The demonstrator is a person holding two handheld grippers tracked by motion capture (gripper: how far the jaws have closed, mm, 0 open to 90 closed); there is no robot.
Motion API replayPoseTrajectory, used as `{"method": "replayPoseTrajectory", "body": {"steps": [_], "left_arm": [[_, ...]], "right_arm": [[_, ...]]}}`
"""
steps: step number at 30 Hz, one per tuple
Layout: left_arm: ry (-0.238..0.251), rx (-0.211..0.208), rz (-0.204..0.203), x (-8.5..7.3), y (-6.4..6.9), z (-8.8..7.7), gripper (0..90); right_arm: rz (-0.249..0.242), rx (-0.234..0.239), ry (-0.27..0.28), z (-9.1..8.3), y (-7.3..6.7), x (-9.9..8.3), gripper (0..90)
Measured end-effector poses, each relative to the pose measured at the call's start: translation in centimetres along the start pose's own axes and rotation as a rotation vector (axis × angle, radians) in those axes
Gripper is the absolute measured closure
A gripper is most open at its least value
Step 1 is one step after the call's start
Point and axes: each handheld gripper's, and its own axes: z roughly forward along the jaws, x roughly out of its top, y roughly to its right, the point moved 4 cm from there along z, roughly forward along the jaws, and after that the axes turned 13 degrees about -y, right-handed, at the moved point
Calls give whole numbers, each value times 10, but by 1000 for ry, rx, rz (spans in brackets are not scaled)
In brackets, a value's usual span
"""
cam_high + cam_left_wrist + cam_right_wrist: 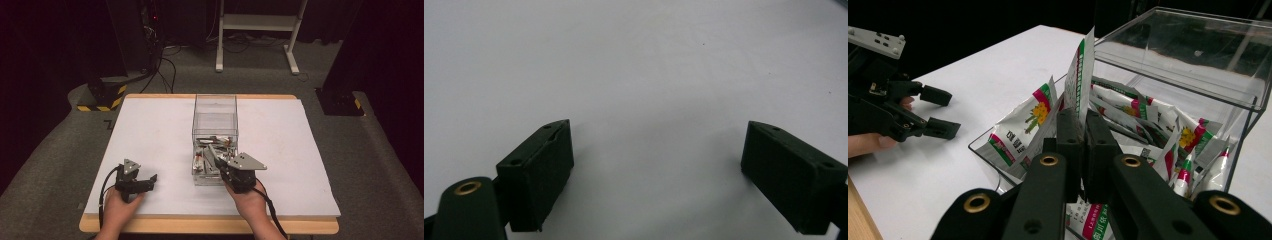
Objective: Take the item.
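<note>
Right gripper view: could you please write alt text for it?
The right gripper pinches an upright sachet above a clear box full of similar sachets. The left gripper, jaws apart, rests on the white table at the left.

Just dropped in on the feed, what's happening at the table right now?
A person is working a hand-held tool in each hand at a white-covered table. The right tool is shut on a sachet, a flat printed packet held upright over the near end of the clear box, which holds many more like it. The left tool is open and holds nothing, low over bare table to the left of the box.
</note>
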Motion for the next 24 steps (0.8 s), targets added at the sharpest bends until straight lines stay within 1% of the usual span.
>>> {"method": "replayPoseTrajectory", "body": {"steps": [5,6,9,10,24], "left_arm": [[0,0,0,0,0,0,136],[2,0,-1,0,0,0,137],[2,0,-1,0,0,0,136],[1,0,-1,0,0,0,136],[1,0,-1,0,0,0,137]], "right_arm": [[6,-4,12,-3,1,1,883],[4,-6,25,-5,2,2,883],[9,-4,33,-8,3,3,883],[9,-8,44,-10,4,4,883],[20,-19,86,-20,10,9,883]]}}
